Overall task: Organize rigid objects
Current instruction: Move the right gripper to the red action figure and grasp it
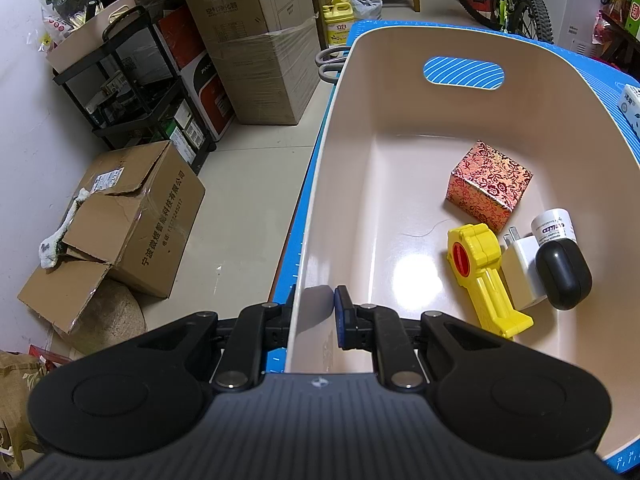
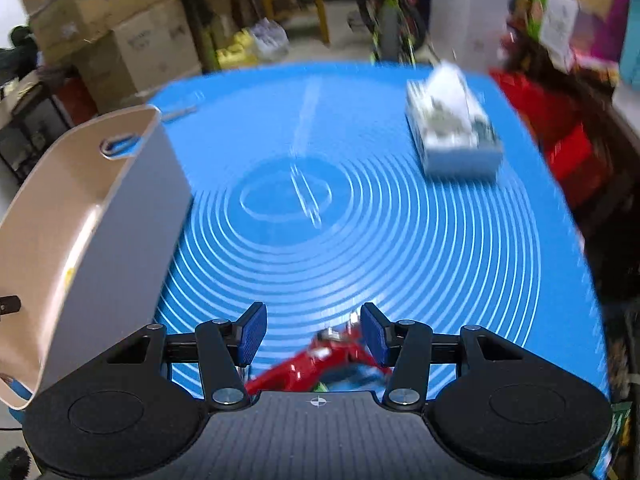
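On the blue mat (image 2: 360, 232), left jaws pinch the cream bin's (image 1: 472, 120) wall; right jaws spread over a blurred red object (image 2: 316, 364).

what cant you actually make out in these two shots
- Right wrist view: the red object under the open right tongs is motion-blurred and cut off by the tool body; what it is cannot be told.
- Right wrist view: print on the white box is smeared.
- Left wrist view: the left tongs straddle the bin wall, hiding the outer finger.
- Left wrist view: the white bottle label is too small.
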Available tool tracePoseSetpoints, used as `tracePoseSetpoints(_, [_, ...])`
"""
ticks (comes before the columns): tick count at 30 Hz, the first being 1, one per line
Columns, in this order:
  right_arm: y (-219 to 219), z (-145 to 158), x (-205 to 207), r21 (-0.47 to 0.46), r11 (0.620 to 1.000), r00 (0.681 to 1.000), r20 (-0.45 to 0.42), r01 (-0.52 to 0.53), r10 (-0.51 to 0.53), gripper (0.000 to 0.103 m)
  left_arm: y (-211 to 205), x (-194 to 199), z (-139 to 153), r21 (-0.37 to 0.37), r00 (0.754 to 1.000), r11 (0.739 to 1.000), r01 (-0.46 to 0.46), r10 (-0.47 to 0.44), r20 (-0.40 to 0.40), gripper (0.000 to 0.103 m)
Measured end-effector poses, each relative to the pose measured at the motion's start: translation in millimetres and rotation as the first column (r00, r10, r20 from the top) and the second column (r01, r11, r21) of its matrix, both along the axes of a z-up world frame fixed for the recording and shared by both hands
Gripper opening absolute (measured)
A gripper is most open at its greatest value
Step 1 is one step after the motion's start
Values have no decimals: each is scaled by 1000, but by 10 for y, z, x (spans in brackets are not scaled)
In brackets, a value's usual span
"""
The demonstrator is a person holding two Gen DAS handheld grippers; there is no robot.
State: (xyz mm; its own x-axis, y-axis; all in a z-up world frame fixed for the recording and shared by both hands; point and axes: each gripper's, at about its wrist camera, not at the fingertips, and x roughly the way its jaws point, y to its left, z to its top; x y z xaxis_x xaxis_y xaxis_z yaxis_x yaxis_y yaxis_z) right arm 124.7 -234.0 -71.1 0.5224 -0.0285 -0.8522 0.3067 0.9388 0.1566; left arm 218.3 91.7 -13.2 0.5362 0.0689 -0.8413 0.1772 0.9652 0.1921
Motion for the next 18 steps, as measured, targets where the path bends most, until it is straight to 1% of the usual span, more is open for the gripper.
tracePoseSetpoints(3, [-14, -109, -5, 54, 998, 999, -42, 35, -32, 61, -6, 0, -1, 0, 1000, 1000, 0, 0, 0, 18])
tracePoseSetpoints(8, [13, -207, 31, 67, 995, 995, -68, 70, -66, 61, 2, 1, 2, -4, 1000, 1000, -1, 1, 0, 18])
tracePoseSetpoints(12, [-54, -358, 68, 127, 983, 986, -112, 135, -121, 61, 0, 11, 7, -4, 1000, 1000, 0, 0, 0, 18])
tracePoseSetpoints(14, [-65, -374, 92, 139, 979, 985, -110, 151, -136, 61, 2, 6, 5, -4, 1000, 1000, -1, 1, 0, 18])
tracePoseSetpoints(16, [-66, -383, 126, 132, 978, 984, -103, 160, -147, 61, 2, 4, 2, -2, 1000, 1000, 0, 0, 0, 18])
tracePoseSetpoints(17, [-61, -390, 139, 130, 978, 984, -98, 162, -150, 60, 4, 4, 3, -3, 1000, 1000, 0, 0, 0, 18])
tracePoseSetpoints(18, [-66, -399, 160, 130, 978, 983, -99, 164, -152, 52, 2, 5, 3, -4, 1000, 1000, -1, 1, 0, 18])
